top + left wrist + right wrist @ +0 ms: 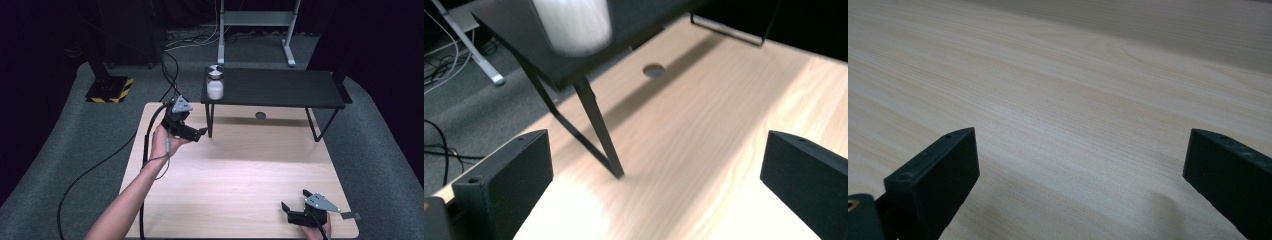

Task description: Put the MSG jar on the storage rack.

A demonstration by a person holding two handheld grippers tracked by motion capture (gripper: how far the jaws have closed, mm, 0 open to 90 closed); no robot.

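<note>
while the jar stands upright at the left end of the black shelf, nothing is yet gripped, and the work appears to be at its opening stage: approach under way, grasp and any carry left to do. item one, jar: clear cylindrical body, white granular or powdery fill to roughly half height, shiny metal lid; its lower part shows blurred at the top of the left gripper view. item two, shelf: matte black flat top on thin black bar legs, one leg planted on the table. item three, table: pale wood-grain laminate, smooth, with a small round grey grommet under the shelf. item four, left gripper: black, grey plate on top, jaws spread wide and empty, held near the shelf's left leg, below the jar. item five, right gripper: jaws likewise apart and empty, resting low at the table's near right corner, well apart from the jar.
</note>
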